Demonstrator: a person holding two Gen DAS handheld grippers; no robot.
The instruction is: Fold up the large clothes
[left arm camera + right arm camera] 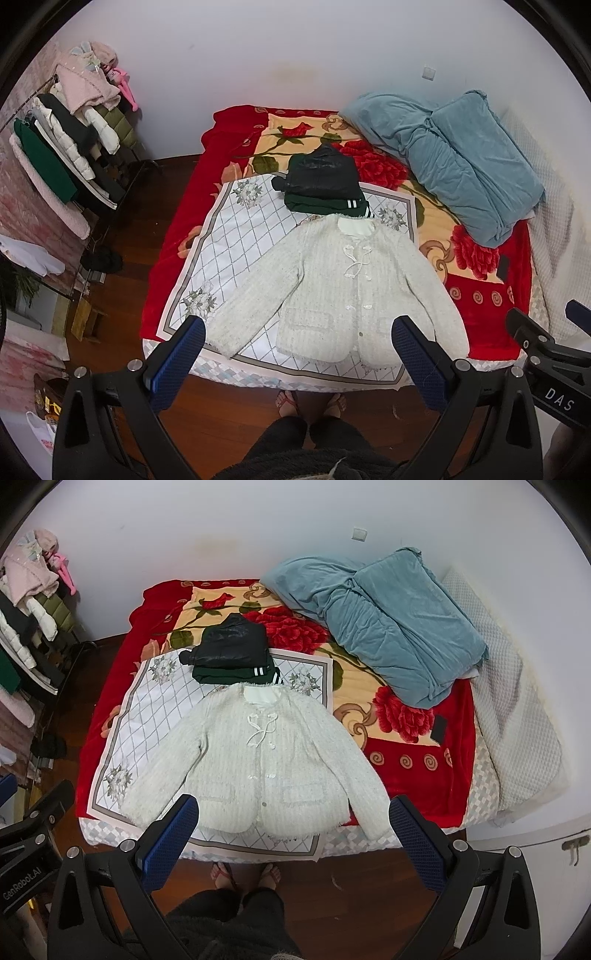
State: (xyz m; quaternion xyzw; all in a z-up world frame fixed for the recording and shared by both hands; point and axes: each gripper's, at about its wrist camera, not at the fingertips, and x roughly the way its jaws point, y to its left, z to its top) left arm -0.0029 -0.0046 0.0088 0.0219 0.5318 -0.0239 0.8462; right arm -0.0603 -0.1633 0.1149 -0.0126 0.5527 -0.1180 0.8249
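Note:
A white knitted cardigan (pixel 332 280) lies flat, front up, sleeves spread, on a white patterned cloth (pixel 236 236) on the bed; it also shows in the right wrist view (pixel 258 757). Behind its collar sits a stack of folded dark clothes (pixel 321 184), black on top of green, also in the right wrist view (pixel 232 653). My left gripper (pixel 299 332) is open and empty, held high above the bed's near edge. My right gripper (pixel 293 808) is open and empty at the same height; its body shows in the left wrist view (pixel 546 354).
A red floral blanket (pixel 480 295) covers the bed. A blue quilt (pixel 461 162) lies at the back right, a black phone (pixel 439 729) near it. A loaded clothes rack (pixel 66 147) stands at the left. The person's feet (pixel 310 402) are on the wooden floor.

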